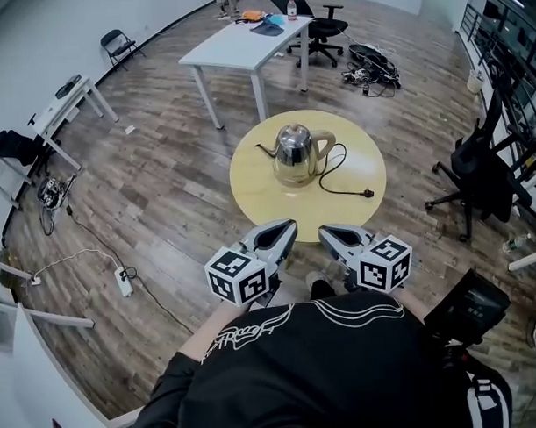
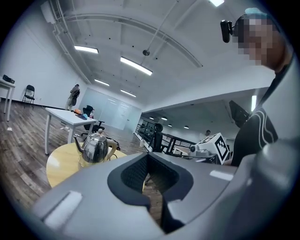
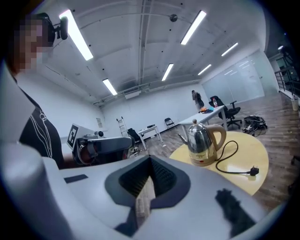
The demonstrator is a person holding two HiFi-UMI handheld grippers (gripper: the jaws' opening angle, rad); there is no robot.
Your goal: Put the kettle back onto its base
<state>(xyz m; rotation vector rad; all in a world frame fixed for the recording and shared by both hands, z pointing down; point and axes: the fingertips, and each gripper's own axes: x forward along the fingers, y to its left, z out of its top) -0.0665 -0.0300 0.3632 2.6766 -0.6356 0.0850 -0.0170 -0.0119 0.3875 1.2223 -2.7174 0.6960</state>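
- Kettle, shiny steel with a tan handle, stands upright on its base, lid on, spout to the left in the head view.
- Kettle and base sit near the middle of the round yellow table, slightly toward its far side.
- Black cord runs from the base in a loop across the tabletop; its plug lies loose on the table, right of the kettle.
- Left gripper: jaws closed together, nothing between them; held in front of the person's chest, at the table's near edge and well apart from the kettle.
- Right gripper: jaws fully closed, empty; just beside the left one, at the same near edge, also well apart from the kettle.
- Both grippers point roughly toward the table; each gripper view shows the kettle ahead and off to one side.
- Behind the round table stands a white table with small items on it, and an office chair beside it.
- Black chair at right, power strip on the wood floor at left.
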